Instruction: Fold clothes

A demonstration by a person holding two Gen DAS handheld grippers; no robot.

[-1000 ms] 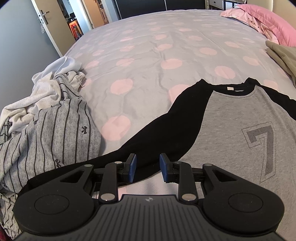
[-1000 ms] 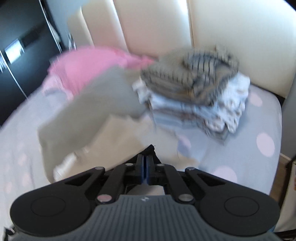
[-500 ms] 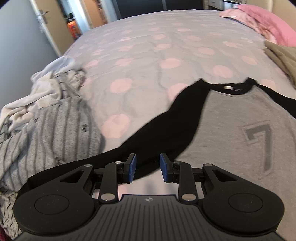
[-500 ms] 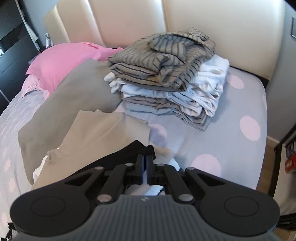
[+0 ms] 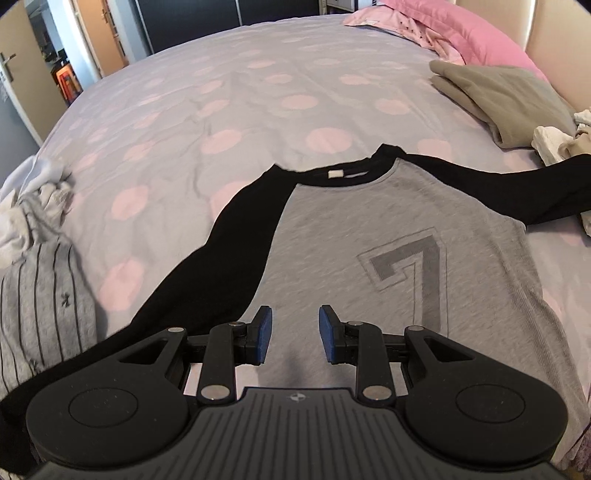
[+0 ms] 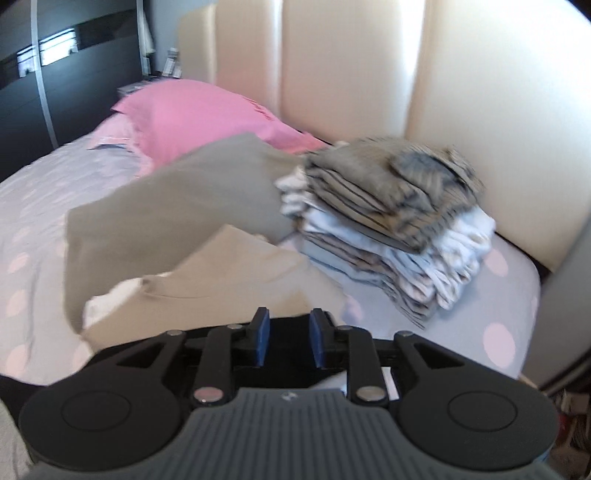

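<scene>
The shirt (image 5: 369,236) lies spread face up on the bed (image 5: 229,110), near the edge: a grey body with a darker outlined "7" on the chest, a black neckband with a small white tag inside, and long black raglan sleeves. Its left sleeve (image 5: 221,258) runs down and left toward the near edge, slightly wavy; its right sleeve (image 5: 517,192) stretches out to the right. The grey cloth looks mostly flat, with faint ripples near the hem. The left gripper (image 5: 295,332) hangs over the lower body of the shirt, its blue-padded fingers (image 5: 264,332) spread apart with nothing between them. In the right wrist view, the right gripper (image 6: 286,338) is over black fabric that looks like the sleeve end, its fingers parted and gripping nothing. The bed cover is pale lilac with pink dots. To the left lies a heap (image 5: 37,280) of loose clothes, grey with thin dark stripes, and white. On the far right sits a folded olive garment (image 5: 506,99), with a pink pillow (image 5: 461,33) beyond it. Just ahead of the right gripper lies a beige garment (image 6: 236,284), and farther right a stack (image 6: 399,229) of folded clothes stands against the cream headboard (image 6: 369,74).
</scene>
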